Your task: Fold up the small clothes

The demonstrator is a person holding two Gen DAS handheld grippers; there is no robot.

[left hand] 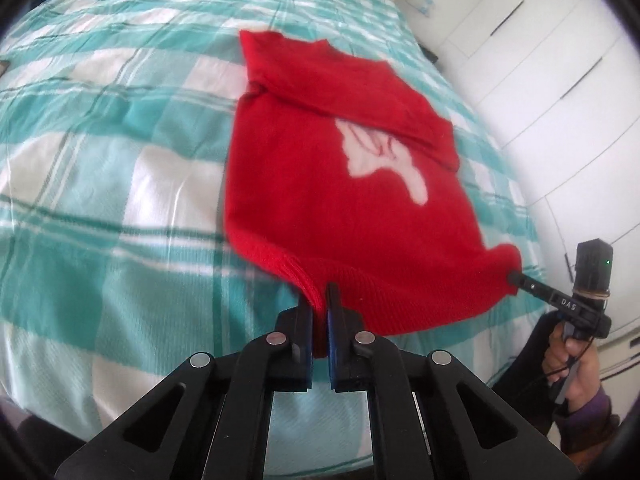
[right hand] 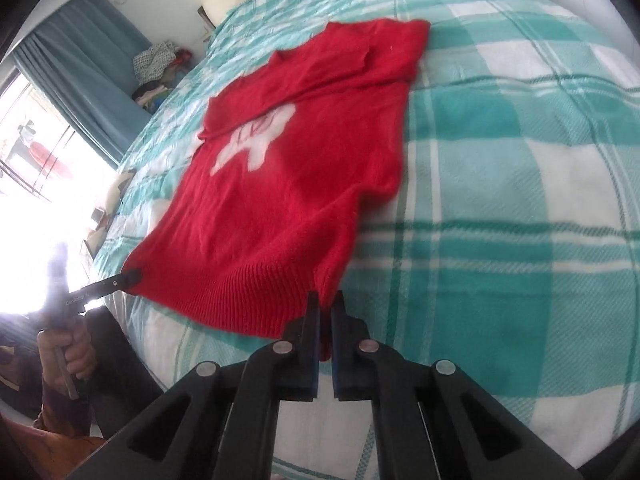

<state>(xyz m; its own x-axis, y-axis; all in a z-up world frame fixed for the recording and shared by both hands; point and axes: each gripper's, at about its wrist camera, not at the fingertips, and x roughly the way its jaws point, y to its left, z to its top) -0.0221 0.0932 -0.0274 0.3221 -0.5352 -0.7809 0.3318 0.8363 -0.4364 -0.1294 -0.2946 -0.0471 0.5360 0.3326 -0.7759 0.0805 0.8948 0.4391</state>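
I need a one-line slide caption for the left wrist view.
Left tool shut on the hem of a red sweater on a checked bed; right tool grips the other corner.

Bed [left hand: 120, 160] with teal-white checked cover; red sweater [left hand: 320, 200] lying flat on it, sleeves folded in.

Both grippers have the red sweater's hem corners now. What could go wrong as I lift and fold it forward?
1. The left gripper and right gripper each pinch only a small bunch at a hem corner of the red sweater; the knit may slip out.
2. The sleeves lie folded across the chest and could fall open.
3. The checked bedspread looks soft; the sweater may drag.
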